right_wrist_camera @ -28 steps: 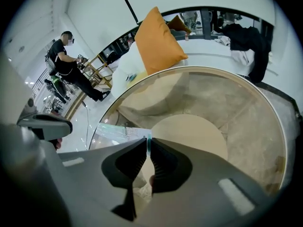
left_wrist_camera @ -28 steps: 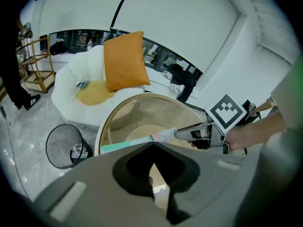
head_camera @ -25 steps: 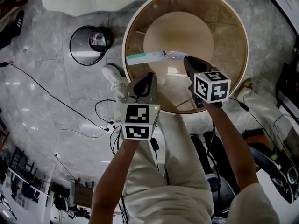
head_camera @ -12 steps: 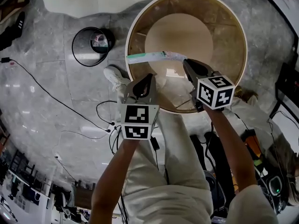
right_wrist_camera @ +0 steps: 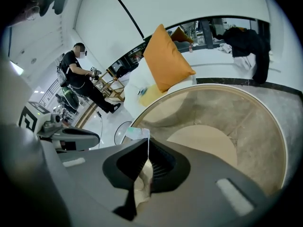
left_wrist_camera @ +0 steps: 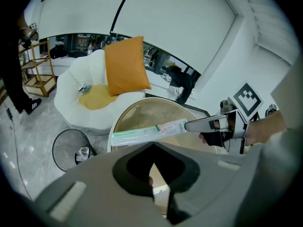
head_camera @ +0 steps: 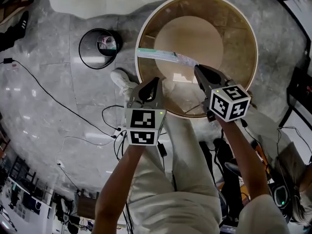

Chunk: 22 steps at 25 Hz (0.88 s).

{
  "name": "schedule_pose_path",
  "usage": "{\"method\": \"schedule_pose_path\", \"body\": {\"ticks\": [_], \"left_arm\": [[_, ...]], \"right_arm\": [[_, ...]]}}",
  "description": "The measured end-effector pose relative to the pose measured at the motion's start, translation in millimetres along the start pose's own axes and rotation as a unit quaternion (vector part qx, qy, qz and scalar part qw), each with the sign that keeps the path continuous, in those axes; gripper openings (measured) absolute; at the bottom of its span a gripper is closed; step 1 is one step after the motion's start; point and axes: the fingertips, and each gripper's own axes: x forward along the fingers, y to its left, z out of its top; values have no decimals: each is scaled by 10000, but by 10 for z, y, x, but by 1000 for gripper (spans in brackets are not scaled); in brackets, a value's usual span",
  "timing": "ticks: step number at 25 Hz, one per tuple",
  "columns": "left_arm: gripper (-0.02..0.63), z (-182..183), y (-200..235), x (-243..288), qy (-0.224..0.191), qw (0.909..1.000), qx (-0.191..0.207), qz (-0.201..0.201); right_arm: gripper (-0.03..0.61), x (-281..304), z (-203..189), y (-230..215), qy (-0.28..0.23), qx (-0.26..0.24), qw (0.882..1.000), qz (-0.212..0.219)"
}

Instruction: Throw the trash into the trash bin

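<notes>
The floor [head_camera: 53, 106] is polished grey stone tile, glossy with glare. The bench [head_camera: 241, 38] has a brown, veined, stone-look top with a dull sheen and a smooth cream rim. The trash bin [head_camera: 80, 52] is black wire mesh. The wrapper [head_camera: 161, 55] is thin, shiny plastic film, clear at one end. The left gripper [head_camera: 152, 82] and right gripper [head_camera: 197, 68] have matt grey plastic shells. The cushion [left_wrist_camera: 125, 65] is orange cloth.

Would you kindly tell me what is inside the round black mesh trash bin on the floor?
Inside the round black mesh trash bin, one small pale piece of rubbish lies near its wall. Anything beneath that piece is covered.
</notes>
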Motion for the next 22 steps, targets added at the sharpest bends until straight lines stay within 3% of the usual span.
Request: {"method": "schedule_pose_path", "body": {"ticks": [7,14,22], "left_arm": [[0,98,-1,-83,-86,10000,47,7],[2,114,93,-148,-137,9999,13,51],[2,103,207,-296,-173,9998,-72,99]], "right_arm": [[35,-115,111,213,-195,-75,9996,193],[35,-216,217,484,-503,-155,9965,654],[35,-185,327,862,-517,-293,9941,906]]}}
